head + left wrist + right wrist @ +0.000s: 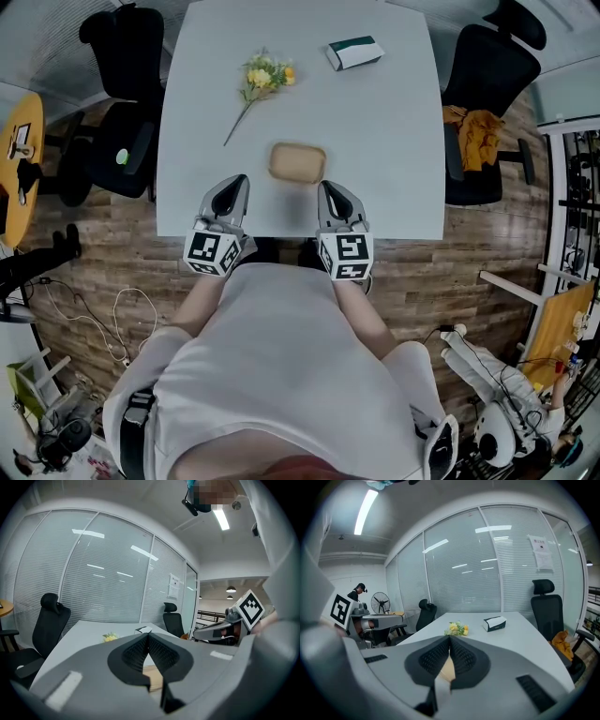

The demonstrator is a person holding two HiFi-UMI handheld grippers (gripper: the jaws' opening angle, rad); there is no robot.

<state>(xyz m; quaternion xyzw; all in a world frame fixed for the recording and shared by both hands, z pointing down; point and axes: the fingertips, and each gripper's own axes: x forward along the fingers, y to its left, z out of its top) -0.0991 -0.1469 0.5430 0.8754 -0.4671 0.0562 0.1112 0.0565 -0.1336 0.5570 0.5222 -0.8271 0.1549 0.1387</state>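
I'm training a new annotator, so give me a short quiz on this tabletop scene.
1. True or false: the left gripper holds something.
2. Which lies on the table just ahead of both grippers? A flowers; B tan box; C white-and-green box.
3. Fill in: the jaws of the right gripper are ____.
Key: 1 false, its jaws are together with nothing between them; 2 B; 3 together.

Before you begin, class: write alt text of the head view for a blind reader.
From above, a person holds the left claw and right claw, both shut, at a white table's near edge, close to a tan box. Beyond lie yellow flowers and a tissue box.
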